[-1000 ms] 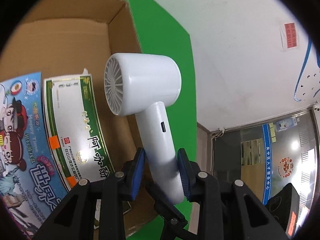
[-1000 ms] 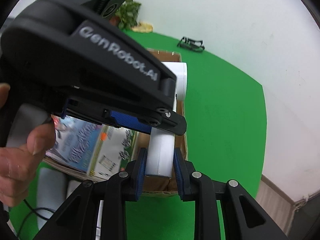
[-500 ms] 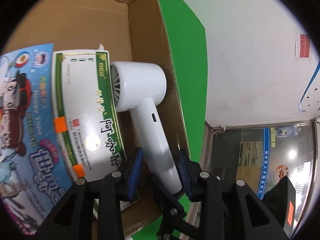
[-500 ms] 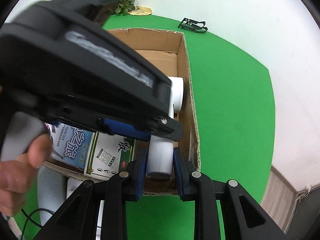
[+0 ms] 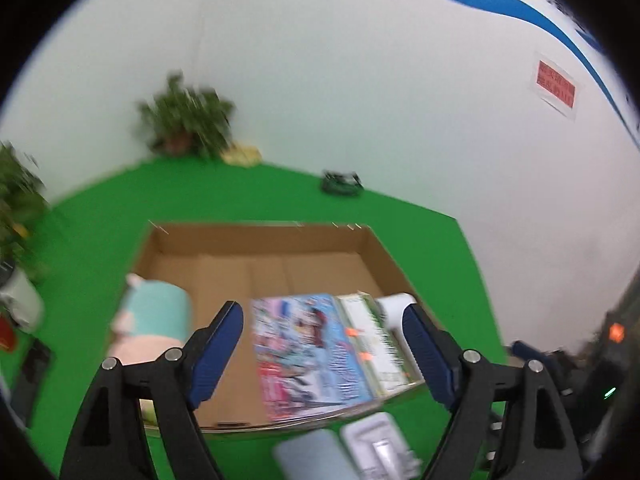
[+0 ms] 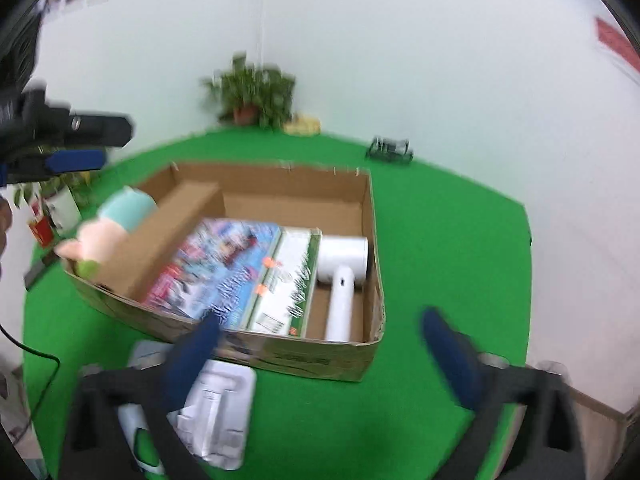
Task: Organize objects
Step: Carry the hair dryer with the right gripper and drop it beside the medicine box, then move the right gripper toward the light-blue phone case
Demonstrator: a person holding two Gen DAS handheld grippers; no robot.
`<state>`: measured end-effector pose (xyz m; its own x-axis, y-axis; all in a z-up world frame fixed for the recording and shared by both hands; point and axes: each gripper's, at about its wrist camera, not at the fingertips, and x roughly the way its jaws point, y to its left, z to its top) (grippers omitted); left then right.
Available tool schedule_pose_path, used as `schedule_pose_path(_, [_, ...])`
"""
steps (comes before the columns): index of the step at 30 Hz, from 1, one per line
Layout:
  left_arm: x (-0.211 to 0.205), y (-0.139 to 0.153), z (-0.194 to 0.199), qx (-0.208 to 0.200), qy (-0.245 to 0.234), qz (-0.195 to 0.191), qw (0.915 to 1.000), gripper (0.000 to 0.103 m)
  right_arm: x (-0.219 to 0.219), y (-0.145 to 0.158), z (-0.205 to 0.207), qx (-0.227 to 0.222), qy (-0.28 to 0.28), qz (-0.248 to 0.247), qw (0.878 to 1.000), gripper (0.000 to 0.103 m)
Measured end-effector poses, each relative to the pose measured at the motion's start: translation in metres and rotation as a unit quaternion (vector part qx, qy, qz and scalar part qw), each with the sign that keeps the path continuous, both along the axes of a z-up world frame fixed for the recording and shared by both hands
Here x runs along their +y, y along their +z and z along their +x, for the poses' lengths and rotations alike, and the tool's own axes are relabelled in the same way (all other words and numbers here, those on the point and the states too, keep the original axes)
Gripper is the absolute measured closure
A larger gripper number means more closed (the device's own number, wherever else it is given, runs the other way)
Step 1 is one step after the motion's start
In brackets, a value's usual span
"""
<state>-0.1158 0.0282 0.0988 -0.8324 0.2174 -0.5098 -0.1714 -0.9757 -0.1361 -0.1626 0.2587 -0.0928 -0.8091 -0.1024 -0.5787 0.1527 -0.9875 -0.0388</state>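
right wrist view: i see my right gripper (image 6: 320, 344) spread wide with nothing between its blurred blue pads, jaws having just opened. the white hair dryer (image 6: 344, 276) lies flat in the cardboard box (image 6: 280, 354), in the right-hand gap between the green-and-white box (image 6: 290, 280) and the box wall, handle toward me. a colourful book (image 6: 216, 268) lies left of that, and a plush toy (image 6: 108, 228) sits at the box's left edge. my left gripper (image 5: 324, 348) also hangs wide apart and empty above the box, having just opened. a white tray (image 6: 218, 412) lies on the green mat (image 6: 448, 264) in front.
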Motion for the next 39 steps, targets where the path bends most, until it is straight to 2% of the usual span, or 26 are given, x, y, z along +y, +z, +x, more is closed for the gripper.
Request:
schedule_pose_path(1, [-0.003,-0.001,0.019,0.025,0.020,-0.022,0.9993,0.021,0.000,0.003,0.007,0.004,0.003,-0.008,1.000,0.000])
schedule_pose_path(2, [0.004,-0.002,0.024,0.038,0.015,-0.029,0.9987,0.019,0.006,0.022,0.024,0.004,0.013,-0.028,1.000,0.000])
schedule_pose_path(4, [0.010,-0.006,0.052,0.056,0.028,-0.046,0.9970,0.016,0.000,0.027,0.038,0.003,0.014,-0.037,0.999,0.000])
schedule_pose_path(6, [0.018,-0.012,0.065,0.051,0.042,-0.051,0.9965,0.016,-0.004,0.040,0.059,0.000,0.005,-0.027,1.000,0.000])
schedule_pose_path(12, [0.015,-0.033,0.088,0.047,0.061,-0.053,0.9956,0.016,-0.015,0.045,0.105,0.008,0.016,-0.025,1.000,0.000])
schedule_pose_path(19, [0.007,-0.044,0.100,0.034,0.069,-0.064,0.9950,0.016,-0.027,0.050,0.136,0.031,0.052,-0.029,0.998,0.000])
schedule_pose_path(22, [-0.001,-0.055,0.096,-0.002,0.050,-0.034,0.9982,0.016,-0.029,0.040,0.140,0.001,0.074,-0.056,0.996,0.000])
schedule_pose_path(24, [-0.005,-0.066,0.091,-0.037,0.032,-0.015,0.9987,0.016,-0.033,0.023,0.137,-0.039,0.082,-0.065,0.994,0.000])
schedule_pose_path(27, [-0.013,-0.090,0.078,-0.109,0.005,0.018,0.9939,0.016,-0.039,-0.003,0.136,-0.095,0.100,-0.092,0.986,0.000])
schedule_pose_path(29, [-0.018,-0.110,0.068,-0.154,-0.012,0.052,0.9867,0.016,-0.044,-0.017,0.138,-0.121,0.111,-0.104,0.981,0.000])
schedule_pose_path(30, [-0.020,-0.124,0.061,-0.185,-0.022,0.075,0.9795,0.017,-0.048,-0.025,0.139,-0.135,0.118,-0.110,0.978,0.000])
schedule_pose_path(34, [-0.017,-0.159,0.044,-0.264,-0.047,0.110,0.9570,0.020,-0.062,-0.048,0.139,-0.172,0.112,-0.095,0.974,0.001])
schedule_pose_path(36, [-0.011,-0.169,0.039,-0.280,-0.067,0.117,0.9506,0.022,-0.069,-0.056,0.137,-0.184,0.114,-0.084,0.973,0.002])
schedule_pose_path(38, [-0.008,-0.178,0.034,-0.299,-0.073,0.125,0.9433,0.028,-0.077,-0.063,0.137,-0.192,0.120,-0.074,0.971,0.002])
schedule_pose_path(39, [-0.008,-0.183,0.031,-0.308,-0.079,0.140,0.9376,0.029,-0.081,-0.067,0.136,-0.195,0.122,-0.067,0.971,0.003])
